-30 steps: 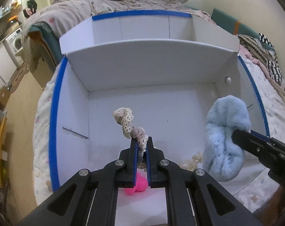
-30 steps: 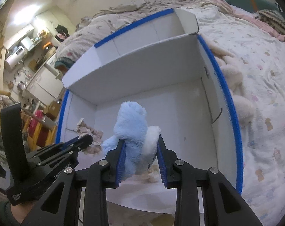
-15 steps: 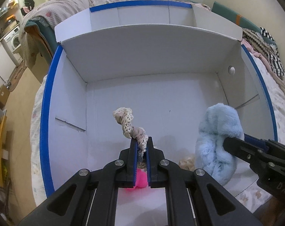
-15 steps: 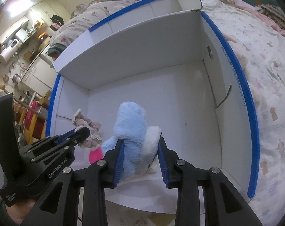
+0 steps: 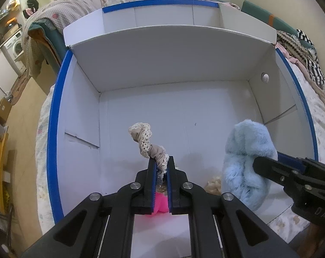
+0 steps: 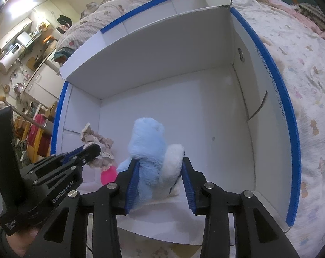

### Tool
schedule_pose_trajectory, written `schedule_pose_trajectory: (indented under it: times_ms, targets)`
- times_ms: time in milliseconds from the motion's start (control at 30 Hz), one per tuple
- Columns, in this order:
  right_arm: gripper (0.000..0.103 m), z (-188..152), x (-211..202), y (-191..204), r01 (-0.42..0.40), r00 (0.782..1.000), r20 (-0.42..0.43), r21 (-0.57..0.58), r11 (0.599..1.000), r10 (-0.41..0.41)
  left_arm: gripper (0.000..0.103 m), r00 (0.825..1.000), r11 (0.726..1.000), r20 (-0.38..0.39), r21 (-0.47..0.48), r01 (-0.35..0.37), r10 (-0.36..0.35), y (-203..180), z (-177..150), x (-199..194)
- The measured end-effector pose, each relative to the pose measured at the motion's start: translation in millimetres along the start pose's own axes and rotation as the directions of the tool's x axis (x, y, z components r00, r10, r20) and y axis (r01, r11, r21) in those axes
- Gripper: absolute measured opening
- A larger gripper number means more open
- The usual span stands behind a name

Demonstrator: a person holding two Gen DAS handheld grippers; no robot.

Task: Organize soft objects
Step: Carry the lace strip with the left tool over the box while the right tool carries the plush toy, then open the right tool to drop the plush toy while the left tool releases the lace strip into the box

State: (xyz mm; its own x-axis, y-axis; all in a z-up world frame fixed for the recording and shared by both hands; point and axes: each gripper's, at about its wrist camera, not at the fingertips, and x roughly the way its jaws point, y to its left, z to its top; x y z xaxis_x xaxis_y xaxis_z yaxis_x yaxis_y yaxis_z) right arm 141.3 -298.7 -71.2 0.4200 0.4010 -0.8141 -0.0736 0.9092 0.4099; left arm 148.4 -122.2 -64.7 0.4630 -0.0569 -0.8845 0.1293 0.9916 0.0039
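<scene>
My left gripper (image 5: 161, 161) is shut on a beige lace-edged scrunchie (image 5: 147, 142), held up over the near left part of the open white box (image 5: 162, 49). A pink soft thing (image 5: 161, 204) lies on the box floor under it. To its right, a fluffy light-blue plush (image 6: 147, 148) with a white part stands between the fingers of my right gripper (image 6: 160, 163). Those jaws are opening, and the fur still fills the gap and touches both pads. In the right wrist view the left gripper (image 6: 91, 149) sits beside the plush, over the pink thing (image 6: 108, 173).
The blue-edged box (image 6: 291, 129) lies on a bed with a patterned sheet (image 6: 308, 81). A small cream fluffy item (image 5: 214, 186) lies on the box floor near the plush. Rumpled blankets (image 5: 87, 2) lie behind the box. A washing machine (image 5: 16, 45) and kitchen clutter are far left.
Both grippers have come in lower over the box, which looms larger now. The right jaws have spread a little around the blue plush. The scrunchie stays clamped in the left gripper.
</scene>
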Motion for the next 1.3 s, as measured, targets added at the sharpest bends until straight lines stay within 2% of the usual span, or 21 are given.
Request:
schedule_pose_trajectory:
  times_ms: [400, 533, 600, 667, 733, 867, 900, 933, 1033, 1300]
  targets:
    - [0.051, 1.7, -1.5, -3.6, -0.024, 1.0, 0.008, 0.028, 0.999, 0.024, 0.011, 1.0, 1.0, -0.009, 0.002, -0.011, 0.011, 5.3, -3.5, -4.1]
    - [0.06, 2.2, -3.0, -5.1, -0.035, 0.999, 0.017, 0.043, 0.998, 0.034, 0.026, 1.0, 1.0, -0.002, -0.002, -0.015, 0.015, 6.7, -3.9, -7.2]
    - [0.062, 2.4, -4.2, -5.7, -0.037, 0.999, 0.02, 0.049, 0.998, 0.036, 0.037, 1.0, 1.0, 0.008, 0.002, -0.028, 0.028, 6.8, -4.3, -10.0]
    - [0.068, 3.4, -4.7, -7.0, -0.038, 0.999, 0.021, 0.056, 0.998, 0.037, 0.058, 0.999, 0.999, 0.021, 0.003, -0.038, 0.038, 6.7, -4.2, -13.0]
    - [0.075, 4.0, -5.3, -7.6, -0.044, 0.999, 0.023, 0.063, 0.997, 0.043, 0.063, 0.998, 0.999, 0.043, -0.001, -0.043, 0.043, 7.3, -3.9, -17.9]
    - [0.086, 3.6, -8.1, -6.8, -0.022, 0.999, 0.039, 0.06, 0.998, 0.019, 0.068, 0.997, 0.999, 0.058, -0.014, -0.042, 0.043, 9.0, -3.1, -22.3]
    - [0.095, 3.9, -9.4, -6.1, -0.012, 0.999, 0.047, 0.054, 0.998, 0.009, 0.068, 0.997, 0.999, 0.058, -0.019, -0.044, 0.045, 9.7, -3.2, -22.5]
    - [0.098, 4.2, -10.8, -4.8, -0.01, 0.998, 0.056, 0.046, 0.999, 0.007, 0.068, 0.997, 0.999, 0.055, -0.022, -0.045, 0.046, 10.7, -2.8, -22.2]
    - [0.102, 4.2, -14.6, -1.5, 0.004, 0.997, 0.082, 0.027, 1.0, -0.006, 0.068, 0.998, 0.998, 0.048, -0.029, -0.048, 0.05, 13.7, -2.4, -21.8]
    - [0.103, 6.2, -28.1, 1.1, 0.014, 0.99, 0.14, 0.016, 1.0, -0.017, 0.068, 0.995, 0.998, 0.083, -0.051, -0.044, 0.048, 19.1, -3.3, -38.7]
